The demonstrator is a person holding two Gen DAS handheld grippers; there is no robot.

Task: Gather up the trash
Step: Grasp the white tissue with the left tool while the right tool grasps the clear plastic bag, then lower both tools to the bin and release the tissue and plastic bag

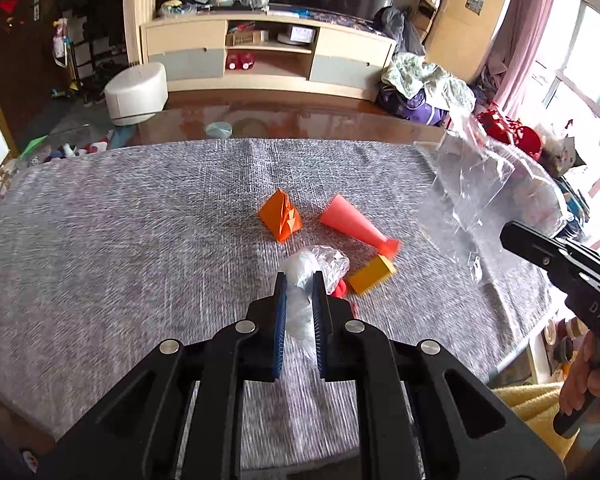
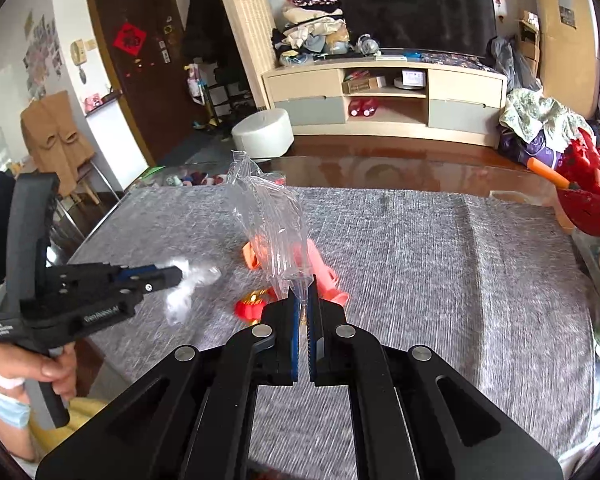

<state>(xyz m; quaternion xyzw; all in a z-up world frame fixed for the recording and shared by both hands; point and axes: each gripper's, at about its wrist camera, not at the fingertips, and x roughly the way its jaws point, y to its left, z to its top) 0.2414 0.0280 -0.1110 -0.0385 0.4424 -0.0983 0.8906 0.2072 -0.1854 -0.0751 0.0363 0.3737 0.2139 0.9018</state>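
Note:
My left gripper [image 1: 300, 277] is shut on a crumpled wad of clear plastic wrap [image 1: 316, 262], held just above the grey cloth [image 1: 140, 240]. The right wrist view shows the same gripper [image 2: 178, 274] at the left with the wad [image 2: 186, 286] hanging from its tip. My right gripper [image 2: 305, 293] is shut on the lower edge of a clear plastic bag [image 2: 266, 212] that stands up in front of it. From the left wrist, that gripper [image 1: 507, 234] and the bag [image 1: 480, 184] are at the right. An orange paper pyramid [image 1: 280, 216], a pink cone [image 1: 352, 220], a yellow block [image 1: 370, 276] and a small red piece [image 1: 342, 288] lie on the cloth.
The cloth covers a glossy brown table [image 1: 300, 120] whose far part is bare. Red paper ornaments [image 2: 588, 184] stand at the table's right edge. A white round stool [image 1: 136, 92] and a TV cabinet [image 1: 268, 56] are beyond. A person's hand [image 2: 56, 368] grips the left handle.

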